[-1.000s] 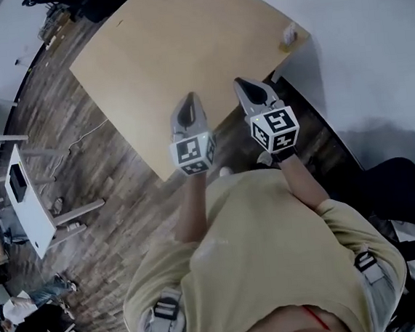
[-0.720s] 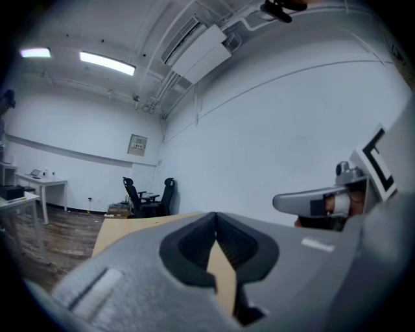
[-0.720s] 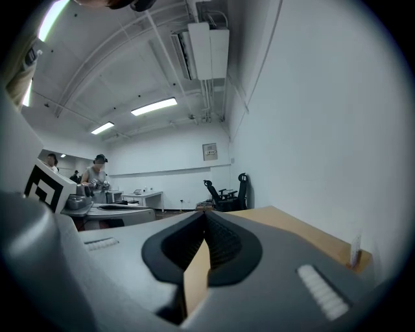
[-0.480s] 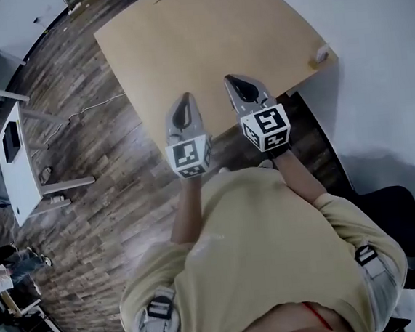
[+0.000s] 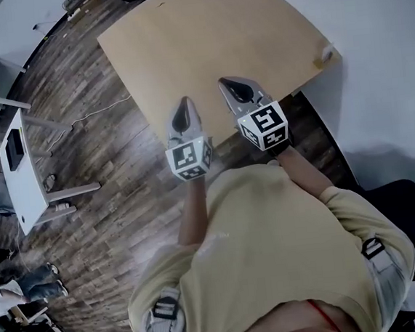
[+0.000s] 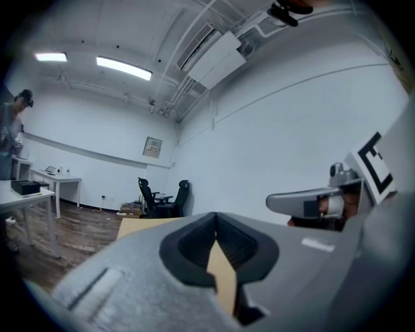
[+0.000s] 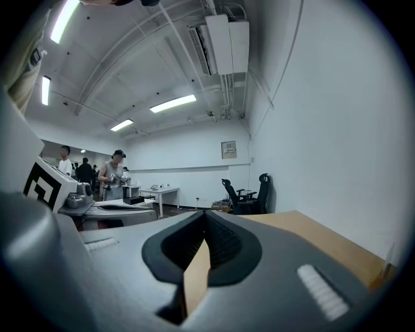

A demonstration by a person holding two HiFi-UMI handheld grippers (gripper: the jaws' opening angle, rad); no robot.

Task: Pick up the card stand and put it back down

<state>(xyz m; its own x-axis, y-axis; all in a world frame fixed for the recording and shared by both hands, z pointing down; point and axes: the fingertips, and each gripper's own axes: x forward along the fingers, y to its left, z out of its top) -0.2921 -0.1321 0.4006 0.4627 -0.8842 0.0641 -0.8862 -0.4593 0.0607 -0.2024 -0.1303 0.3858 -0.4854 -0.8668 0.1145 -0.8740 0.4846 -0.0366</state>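
Note:
The card stand (image 5: pixel 326 54), small, pale and upright, sits on the far right corner of the tan table (image 5: pixel 202 38). In the right gripper view the card stand (image 7: pixel 390 256) is a thin sliver at the table's right edge. My left gripper (image 5: pixel 184 102) hovers at the table's near edge with its jaws shut and nothing between them. My right gripper (image 5: pixel 228 85) is just beside it over the table, also shut and holding nothing. Both are well short of the stand. In their own views the left gripper (image 6: pixel 216 218) and right gripper (image 7: pixel 206 216) point level across the room.
A white wall runs close along the table's right side. White desks (image 5: pixel 20 172) stand on the wood floor at the left. Black office chairs (image 7: pixel 248 193) are beyond the table's far end. People (image 7: pixel 114 174) stand at the back of the room.
The head view has swung, so the table and stand sit further right in the picture. Both grippers stay shut, side by side at the near edge.

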